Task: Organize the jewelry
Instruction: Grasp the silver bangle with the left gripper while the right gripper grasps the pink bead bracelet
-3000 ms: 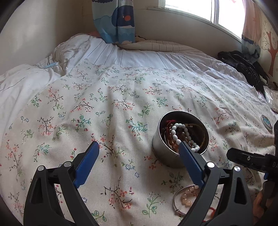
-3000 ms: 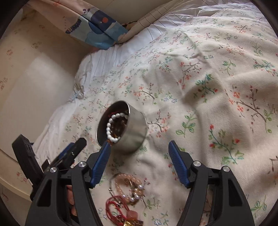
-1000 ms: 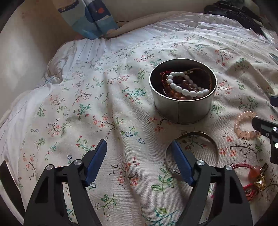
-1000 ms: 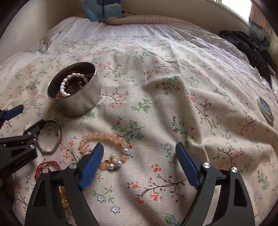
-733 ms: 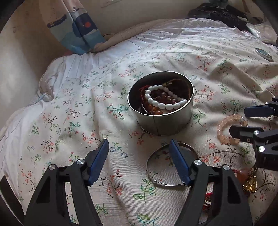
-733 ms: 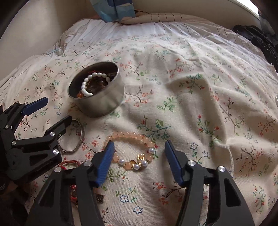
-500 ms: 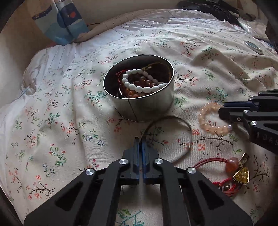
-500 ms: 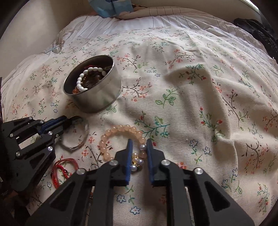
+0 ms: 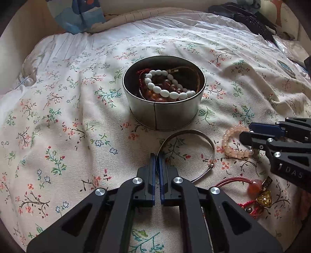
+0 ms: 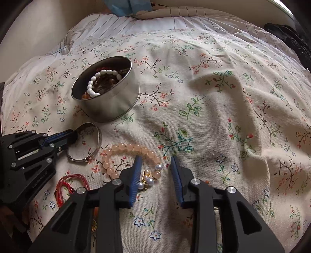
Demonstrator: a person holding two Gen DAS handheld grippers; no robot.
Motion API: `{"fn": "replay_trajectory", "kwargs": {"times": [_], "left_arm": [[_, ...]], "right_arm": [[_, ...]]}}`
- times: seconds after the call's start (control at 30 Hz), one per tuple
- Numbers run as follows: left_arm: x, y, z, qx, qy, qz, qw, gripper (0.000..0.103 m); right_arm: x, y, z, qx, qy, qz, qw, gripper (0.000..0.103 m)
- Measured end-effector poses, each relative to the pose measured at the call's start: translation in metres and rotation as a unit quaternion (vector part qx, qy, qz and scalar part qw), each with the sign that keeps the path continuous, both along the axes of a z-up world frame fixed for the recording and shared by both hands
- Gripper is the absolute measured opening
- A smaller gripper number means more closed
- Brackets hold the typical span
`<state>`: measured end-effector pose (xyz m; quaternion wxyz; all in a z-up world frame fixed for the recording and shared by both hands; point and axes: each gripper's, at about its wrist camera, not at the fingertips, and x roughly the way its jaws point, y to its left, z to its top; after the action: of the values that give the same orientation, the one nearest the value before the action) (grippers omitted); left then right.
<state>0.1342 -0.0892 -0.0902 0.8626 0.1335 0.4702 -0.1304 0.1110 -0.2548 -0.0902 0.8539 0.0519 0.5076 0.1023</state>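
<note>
A round metal tin [image 9: 165,114] [image 10: 114,105] on the flowered bedspread holds a white bead bracelet [image 9: 167,89] and several dark ones. My left gripper [image 9: 157,157] is shut on the near rim of a thin silver bangle [image 9: 204,138] [image 10: 98,136] that lies in front of the tin. My right gripper [image 10: 155,163] is partly open around the pearl end of a pink bead bracelet [image 10: 126,148] [image 9: 231,144], which lies on the cloth. A red cord bracelet with an amber pendant [image 9: 260,192] [image 10: 66,184] lies nearest me.
The bedspread [image 10: 213,116] is wrinkled and stretches right and back. A striped pillow and a blue patterned curtain [image 9: 77,15] are at the far end. Dark clothing [image 9: 248,17] lies at the far right, with a small round lid [image 9: 285,67] nearby.
My left gripper closed on the bangle's rim and stays shut. My right gripper had closed over the pink bracelet's pearls and has now opened partway, with the bracelet still on the cloth.
</note>
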Motion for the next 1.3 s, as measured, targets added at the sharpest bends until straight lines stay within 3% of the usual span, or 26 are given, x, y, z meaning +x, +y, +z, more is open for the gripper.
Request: {"fn": "replay_trajectory", "kwargs": {"times": [0.13,0.37,0.77,1.3], "left_arm": [[-0.004,0.006,0.012,-0.03,-0.012,0.002,0.9995,0.003],[-0.011,0.02,0.038,-0.082,-0.065,0.018,0.9944,0.003],[-0.015,0.02,0.05,-0.092,-0.093,0.014,0.9913,0.003],[-0.016,0.021,0.057,-0.094,-0.114,0.019,0.9889,0.003]], "right_arm": [[-0.005,-0.024,0.006,0.12,0.001,-0.023,0.992,0.009],[-0.014,-0.043,0.028,0.228,-0.05,-0.038,0.972,0.009],[-0.018,-0.047,0.05,0.29,-0.1,-0.02,0.951,0.009],[-0.019,-0.053,0.057,0.335,-0.123,-0.015,0.934,0.009]]}}
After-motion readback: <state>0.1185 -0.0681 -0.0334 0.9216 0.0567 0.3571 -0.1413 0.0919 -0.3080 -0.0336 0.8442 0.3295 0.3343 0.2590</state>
